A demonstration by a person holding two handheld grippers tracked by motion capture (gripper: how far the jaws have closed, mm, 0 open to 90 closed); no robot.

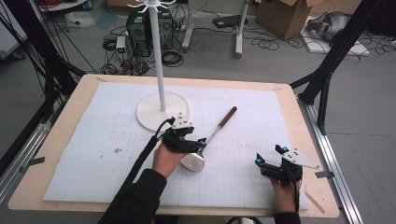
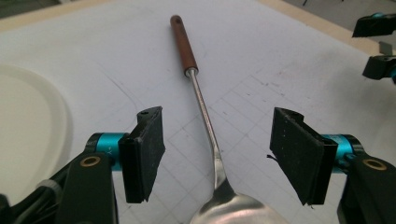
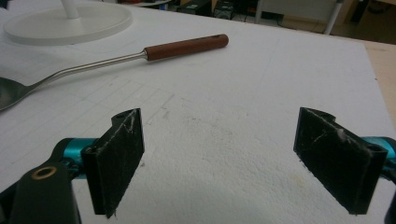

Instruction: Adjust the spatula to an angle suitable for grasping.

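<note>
White mat (image 1: 93,140), ladle (image 2: 205,116) apparently empty between open left tongs (image 2: 217,156), right tongs (image 3: 233,163) open.

Shiny steel ladle (image 2: 219,177) with matt brown wooden handle (image 2: 183,44); rough white foam sheet (image 1: 107,130) over pale wooden tabletop (image 1: 70,109).

White rack stand (image 1: 163,110) on white foam mat (image 1: 93,140), wood table (image 1: 70,102); cardboard box (image 1: 285,16), PC tower (image 1: 138,25) behind.

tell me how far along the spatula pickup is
Done: the left gripper straddles the spatula stem near its blade. In hand: nothing yet; the jaws stand open and clear of the stem. Left: closing and lifting. The right gripper rests open, apart.
</note>
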